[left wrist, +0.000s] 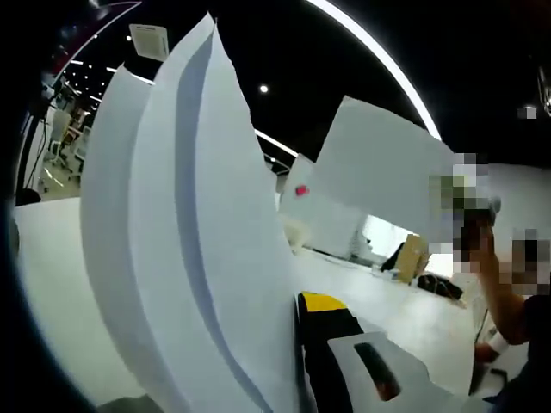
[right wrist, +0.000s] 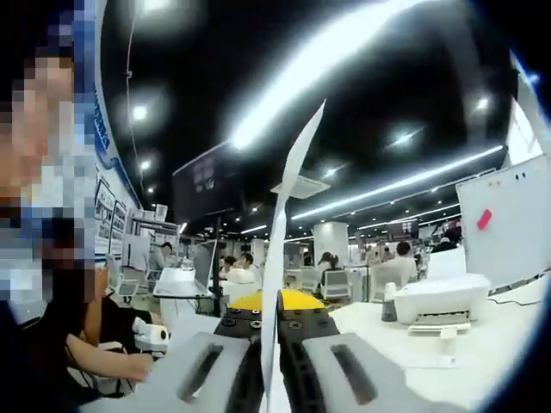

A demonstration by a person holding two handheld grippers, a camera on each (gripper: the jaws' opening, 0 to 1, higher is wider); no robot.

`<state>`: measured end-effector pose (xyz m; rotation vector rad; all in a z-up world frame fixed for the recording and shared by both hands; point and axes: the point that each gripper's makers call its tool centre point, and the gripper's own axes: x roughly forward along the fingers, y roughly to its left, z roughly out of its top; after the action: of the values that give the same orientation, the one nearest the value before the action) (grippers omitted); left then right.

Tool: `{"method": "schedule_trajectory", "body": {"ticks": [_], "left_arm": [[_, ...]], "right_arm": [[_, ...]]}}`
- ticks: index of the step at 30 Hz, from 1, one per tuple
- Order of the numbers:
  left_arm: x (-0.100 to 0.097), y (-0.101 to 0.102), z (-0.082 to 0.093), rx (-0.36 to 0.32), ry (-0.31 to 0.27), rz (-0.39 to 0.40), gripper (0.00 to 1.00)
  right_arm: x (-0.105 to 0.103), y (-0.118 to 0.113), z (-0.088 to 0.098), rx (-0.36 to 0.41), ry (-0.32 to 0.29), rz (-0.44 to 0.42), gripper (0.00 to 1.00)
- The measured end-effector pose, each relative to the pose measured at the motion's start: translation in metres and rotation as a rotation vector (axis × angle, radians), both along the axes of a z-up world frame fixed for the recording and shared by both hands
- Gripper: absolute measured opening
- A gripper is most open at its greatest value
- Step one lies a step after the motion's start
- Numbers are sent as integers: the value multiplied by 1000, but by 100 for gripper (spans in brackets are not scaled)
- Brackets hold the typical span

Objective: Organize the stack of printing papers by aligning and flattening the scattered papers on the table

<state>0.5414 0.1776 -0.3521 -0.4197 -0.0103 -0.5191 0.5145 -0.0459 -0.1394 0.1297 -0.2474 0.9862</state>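
Right gripper (right wrist: 270,366) has its jaws pinched on the papers (right wrist: 280,258), seen edge-on and standing tall. Left gripper (left wrist: 297,361) grips the same papers (left wrist: 185,241), sheets fanning upward, lifted off the white worktop (left wrist: 405,314). Printer (right wrist: 439,301) sits beyond.

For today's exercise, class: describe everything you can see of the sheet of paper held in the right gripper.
The sheet of paper is plain white and thin, seen nearly edge-on in the right gripper view. It stands upright between the jaws of the right gripper, which are closed against both of its sides. It rises from the jaws, leans slightly to the right and ends in a pointed corner. Its lower part looks straight and uncreased. It is held up in the air, with the office room behind it.
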Motion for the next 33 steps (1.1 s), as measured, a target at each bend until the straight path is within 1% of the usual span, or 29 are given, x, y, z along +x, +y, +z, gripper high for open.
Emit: {"method": "schedule_trajectory", "body": {"ticks": [5, 12, 16, 21, 25, 27, 30, 33], "left_arm": [[0, 0, 0, 1, -1, 2, 8], [0, 0, 0, 4, -1, 2, 8], [0, 0, 0, 3, -1, 3, 8], [0, 1, 0, 3, -1, 4, 8], [0, 1, 0, 4, -2, 4, 8], [0, 1, 0, 4, -1, 4, 8], [0, 1, 0, 5, -1, 3, 8], [-1, 0, 0, 5, 0, 2, 8]], "right_arm": [[-13, 12, -2, 19, 11, 51, 0], [-25, 26, -7, 92, 40, 112, 0], [-28, 34, -11, 103, 63, 142, 0], [-35, 46, -13, 100, 69, 171, 0], [-38, 50, -13, 111, 72, 184, 0], [-40, 51, -12, 132, 76, 193, 0], [-41, 48, -10, 193, 96, 210, 0], [-38, 47, -15, 233, 128, 221, 0]]}}
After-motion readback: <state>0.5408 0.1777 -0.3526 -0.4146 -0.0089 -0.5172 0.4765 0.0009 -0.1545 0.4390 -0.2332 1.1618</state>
